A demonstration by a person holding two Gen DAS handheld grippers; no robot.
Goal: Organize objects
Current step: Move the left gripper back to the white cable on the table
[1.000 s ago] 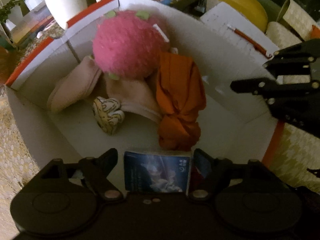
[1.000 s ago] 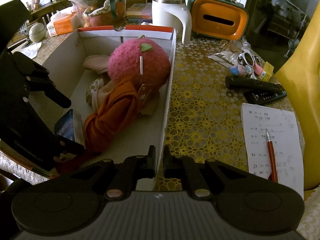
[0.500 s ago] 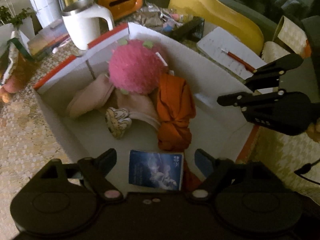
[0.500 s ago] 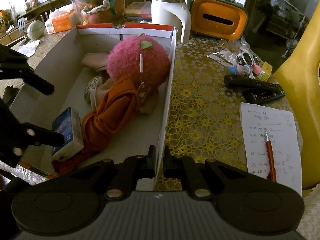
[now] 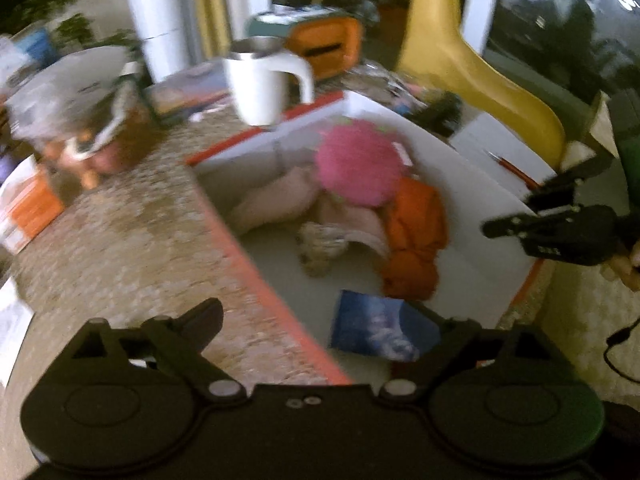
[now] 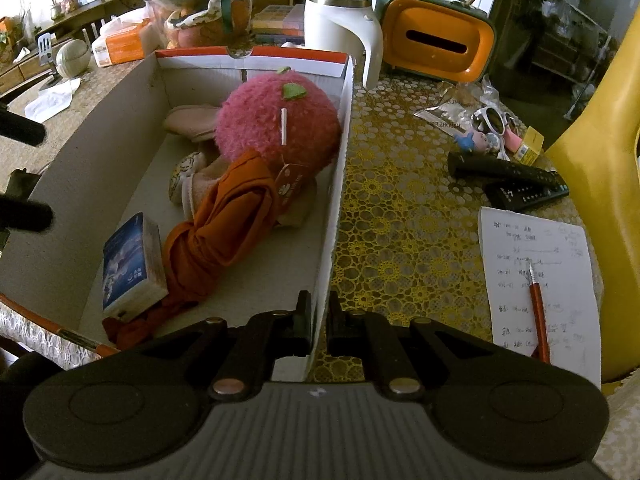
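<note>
A white cardboard box with an orange rim (image 6: 120,112) stands on the table. It holds a pink plush ball (image 6: 276,124), an orange cloth (image 6: 224,220), pale pink slippers (image 6: 188,120) and a blue tissue pack (image 6: 128,264). My right gripper (image 6: 319,320) is shut on the box's right wall (image 6: 338,184) at its near corner. My left gripper (image 5: 332,320) is open and empty, above the box's near left rim (image 5: 256,264); the blue tissue pack (image 5: 380,332) lies in the box below it. The left view is blurred.
A white jug (image 6: 344,24) and an orange tissue holder (image 6: 436,44) stand behind the box. On the yellow lace tablecloth to its right lie two remotes (image 6: 516,180), small toys (image 6: 488,132) and a paper with a red pen (image 6: 538,308). A yellow chair (image 6: 608,160) stands at the right.
My left gripper opened, let go of the blue tissue pack in the box, and has pulled back up and to the left. My right gripper stays shut on the box wall.
</note>
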